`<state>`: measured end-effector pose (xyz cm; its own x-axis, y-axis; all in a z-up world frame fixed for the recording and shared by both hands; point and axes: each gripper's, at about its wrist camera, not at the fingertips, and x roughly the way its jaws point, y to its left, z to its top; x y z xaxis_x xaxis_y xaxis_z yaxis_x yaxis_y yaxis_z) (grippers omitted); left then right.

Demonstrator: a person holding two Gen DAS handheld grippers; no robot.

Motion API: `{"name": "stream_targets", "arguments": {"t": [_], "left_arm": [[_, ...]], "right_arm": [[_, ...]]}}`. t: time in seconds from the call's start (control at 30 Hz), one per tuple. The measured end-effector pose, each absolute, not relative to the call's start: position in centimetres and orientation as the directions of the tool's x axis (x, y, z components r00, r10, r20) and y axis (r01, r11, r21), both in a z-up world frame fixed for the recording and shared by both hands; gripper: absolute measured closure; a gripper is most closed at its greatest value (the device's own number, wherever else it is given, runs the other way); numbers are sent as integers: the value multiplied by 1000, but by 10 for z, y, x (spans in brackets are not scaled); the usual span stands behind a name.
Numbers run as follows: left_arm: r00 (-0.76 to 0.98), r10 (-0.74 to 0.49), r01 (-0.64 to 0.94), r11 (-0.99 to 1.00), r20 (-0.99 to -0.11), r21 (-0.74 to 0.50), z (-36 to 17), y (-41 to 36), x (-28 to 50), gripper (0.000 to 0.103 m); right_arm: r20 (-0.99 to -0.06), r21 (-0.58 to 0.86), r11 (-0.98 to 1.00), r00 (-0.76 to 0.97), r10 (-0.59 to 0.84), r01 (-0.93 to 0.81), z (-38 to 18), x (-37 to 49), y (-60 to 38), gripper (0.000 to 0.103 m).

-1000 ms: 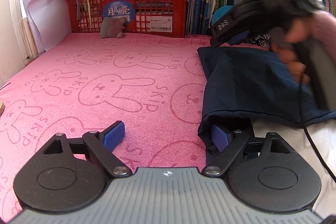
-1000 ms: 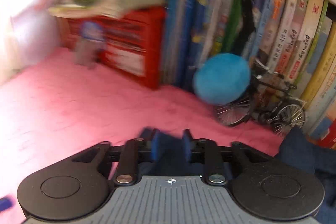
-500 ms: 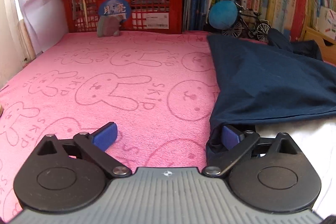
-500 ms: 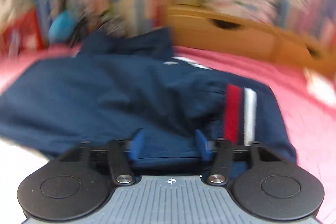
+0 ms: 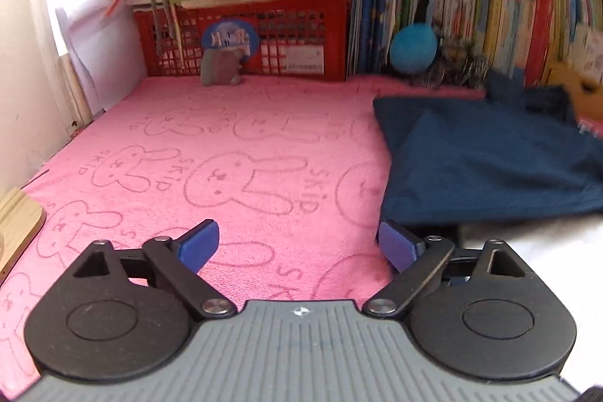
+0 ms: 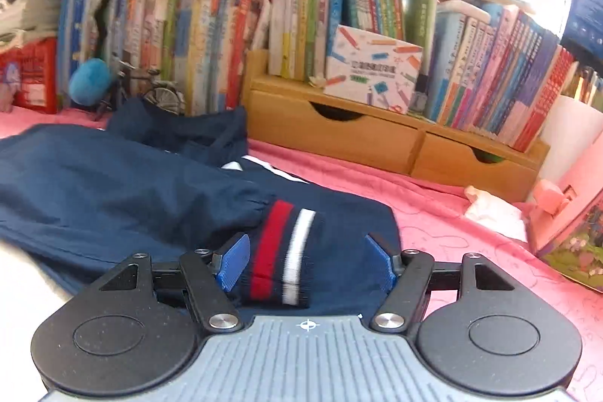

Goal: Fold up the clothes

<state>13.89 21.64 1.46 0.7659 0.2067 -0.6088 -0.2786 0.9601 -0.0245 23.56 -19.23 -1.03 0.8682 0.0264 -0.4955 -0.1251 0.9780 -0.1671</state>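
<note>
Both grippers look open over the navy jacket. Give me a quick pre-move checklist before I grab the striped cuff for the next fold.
1. Right gripper open: ok, jaws apart.
2. Striped cuff between its fingers: ok.
3. Left gripper open and holding nothing: ok.
4. Left gripper over the navy jacket: not ok, mostly over the pink towel; only its right finger reaches the jacket's edge.
5. Jacket lying flat: not ok, bunched near the collar.
6. Second sleeve located: cannot tell.

Each handheld claw, the left gripper [image 5: 297,245] and the right gripper [image 6: 307,260], has a ribbed grey plastic body stamped with a small crosshair mark, two round black discs beside it, black linkage arms on silver screws, and blue ridged finger pads [image 6: 234,260] ahead.
</note>
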Motion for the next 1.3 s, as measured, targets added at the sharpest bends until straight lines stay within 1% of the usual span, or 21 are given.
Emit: {"name": "stream_targets", "arguments": {"t": [0.07,0.17,0.33,0.37,0.4,0.47,0.53,0.6,0.63,0.67,0.73,0.8,0.9,1.07,1.3], "left_arm": [[805,174,-279,955,-568,-103,35,220,126,11],[810,174,-245,968,-560,-53,28,190,149,11],[818,173,-186,982,-548,32,16,139,187,11],[820,172,-174,984,-545,49,13,129,195,12],[822,172,-162,985,-543,66,11,119,203,18],[824,173,-140,985,-540,102,5,100,217,23],[794,213,-146,976,-569,162,-13,98,223,25],[774,257,-150,962,-579,227,-27,99,225,25],[773,277,-151,954,-570,259,-32,102,224,22],[772,279,-159,955,-571,250,-33,106,224,16],[765,271,-177,961,-585,213,-33,115,226,11],[757,265,-191,964,-597,186,-33,120,227,5],[747,240,-206,970,-620,128,-33,129,228,1],[733,186,-229,973,-654,20,-34,144,229,0],[733,180,-230,973,-656,9,-34,145,229,0]], "right_arm": [[-482,-129,979,873,75,-155,-9,230,-193,36],[-482,-93,975,866,134,-202,-7,230,-185,39],[-502,-57,961,840,206,-270,-7,238,-145,39],[-507,-49,957,833,223,-286,-7,240,-136,39],[-512,-40,953,825,239,-301,-7,242,-128,39],[-524,-51,947,816,246,-319,-11,244,-114,39],[-547,-67,941,802,242,-330,-17,246,-105,39],[-572,-75,940,787,234,-334,-26,249,-99,38],[-585,-75,941,779,227,-331,-31,251,-97,37],[-598,-75,942,770,221,-328,-36,254,-95,35],[-601,-33,947,764,236,-319,-42,256,-99,32],[-611,-1,951,753,245,-310,-43,259,-103,26],[-624,46,954,737,259,-296,-46,262,-109,20],[-629,43,957,736,249,-286,-48,264,-110,15],[-626,23,959,744,234,-282,-42,260,-109,14]]}}
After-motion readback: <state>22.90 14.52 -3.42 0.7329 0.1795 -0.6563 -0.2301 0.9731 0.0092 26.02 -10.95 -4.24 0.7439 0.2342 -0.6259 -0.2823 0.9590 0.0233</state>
